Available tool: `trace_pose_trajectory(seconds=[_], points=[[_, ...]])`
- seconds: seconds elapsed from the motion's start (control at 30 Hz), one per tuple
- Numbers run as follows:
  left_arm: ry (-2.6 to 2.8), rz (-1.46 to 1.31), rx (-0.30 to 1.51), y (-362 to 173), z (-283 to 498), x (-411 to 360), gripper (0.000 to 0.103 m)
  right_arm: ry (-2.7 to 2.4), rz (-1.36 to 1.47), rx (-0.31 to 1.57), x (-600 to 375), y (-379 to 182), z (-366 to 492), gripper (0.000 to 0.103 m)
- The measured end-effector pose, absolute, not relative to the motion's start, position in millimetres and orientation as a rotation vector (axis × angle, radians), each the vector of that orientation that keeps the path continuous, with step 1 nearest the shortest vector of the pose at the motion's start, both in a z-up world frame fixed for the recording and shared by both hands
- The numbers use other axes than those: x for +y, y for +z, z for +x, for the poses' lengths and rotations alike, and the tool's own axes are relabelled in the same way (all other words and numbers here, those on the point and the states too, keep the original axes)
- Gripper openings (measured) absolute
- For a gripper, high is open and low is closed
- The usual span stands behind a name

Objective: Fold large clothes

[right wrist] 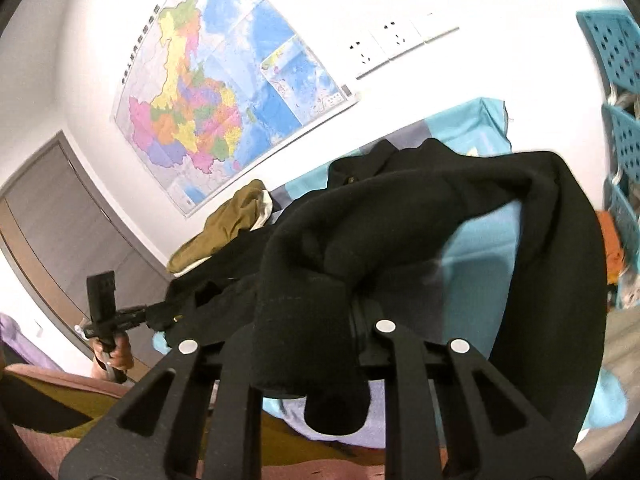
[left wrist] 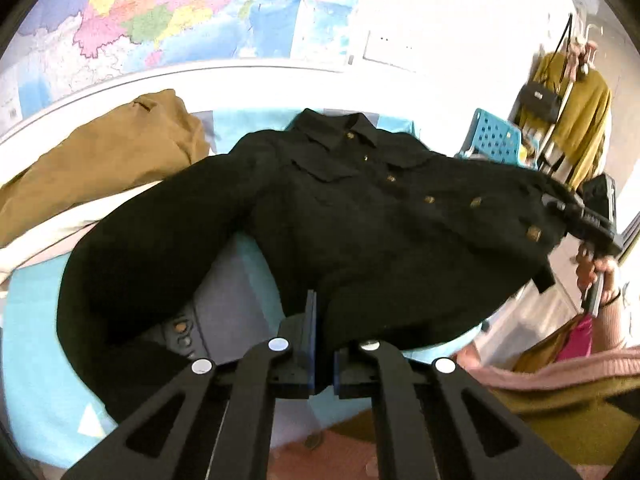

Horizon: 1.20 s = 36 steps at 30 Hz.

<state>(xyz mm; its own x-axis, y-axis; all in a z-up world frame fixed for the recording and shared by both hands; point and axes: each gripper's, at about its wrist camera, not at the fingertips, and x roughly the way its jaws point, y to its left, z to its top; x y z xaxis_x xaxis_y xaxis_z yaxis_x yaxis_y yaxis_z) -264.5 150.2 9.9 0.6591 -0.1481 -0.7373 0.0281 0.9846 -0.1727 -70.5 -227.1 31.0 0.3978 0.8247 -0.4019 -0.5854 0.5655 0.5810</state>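
A black jacket (left wrist: 360,208) with brass buttons lies collar-away on the blue-covered bed (left wrist: 36,320), its near edge lifted. My left gripper (left wrist: 324,328) is shut on the jacket's hem at the bottom of the left wrist view. At the right edge of that view, my right gripper (left wrist: 560,204) holds the jacket's other side. In the right wrist view, a thick roll of the black jacket (right wrist: 400,200), a sleeve by its look, is bunched in my right gripper (right wrist: 312,320), which is shut on it; the cloth hides the fingertips. The left gripper (right wrist: 156,314) grips the hem at far left.
A brown garment (left wrist: 100,160) lies bunched on the bed's left side. Blue perforated crates (right wrist: 620,60) stand at the right, by a rack with a mustard garment (left wrist: 580,112) and a black bag. A wall map (right wrist: 208,100) hangs behind. A person's hand and pink sleeve (left wrist: 600,280) are at the right.
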Motion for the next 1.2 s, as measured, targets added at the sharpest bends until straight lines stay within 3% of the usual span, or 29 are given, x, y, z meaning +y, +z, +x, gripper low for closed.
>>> trace_pose_trajectory(seconds=[0.1,0.2,0.27,0.3,0.37,0.43,0.53,0.77,0.83,0.93,1.2], points=[[-0.047,-0.052,0.961,-19,-253,137,0.005,0.855,0.264,0.854,-213,2,-65,0.023],[-0.028,0.012,1.093,-61,-243,131,0.01,0.795,0.14,0.952,-200,-25,-68,0.041],[-0.032,0.029,1.067,-61,-247,131,0.018,0.773,0.089,0.958,-201,-27,-71,0.053],[-0.039,0.031,1.04,-55,-250,132,0.032,0.773,0.094,0.945,-206,-22,-71,0.054],[-0.072,0.046,0.919,-28,-265,138,0.044,0.764,0.085,0.902,-210,-8,-73,0.061],[-0.11,0.055,0.828,-7,-278,144,0.066,0.733,0.069,0.835,-216,11,-70,0.065],[-0.124,0.051,0.669,28,-291,152,0.078,0.743,0.071,0.742,-216,38,-59,0.066],[-0.073,0.038,0.732,16,-190,130,0.076,0.824,0.013,0.74,-130,41,9,0.066],[-0.059,0.043,0.801,-1,-146,122,0.064,0.85,-0.035,0.78,-88,33,30,0.065],[-0.007,0.037,0.886,-24,-93,123,0.056,0.854,-0.094,0.843,-36,21,61,0.064],[0.029,0.012,1.026,-68,-7,132,0.045,0.787,-0.182,0.932,48,-16,125,0.063]])
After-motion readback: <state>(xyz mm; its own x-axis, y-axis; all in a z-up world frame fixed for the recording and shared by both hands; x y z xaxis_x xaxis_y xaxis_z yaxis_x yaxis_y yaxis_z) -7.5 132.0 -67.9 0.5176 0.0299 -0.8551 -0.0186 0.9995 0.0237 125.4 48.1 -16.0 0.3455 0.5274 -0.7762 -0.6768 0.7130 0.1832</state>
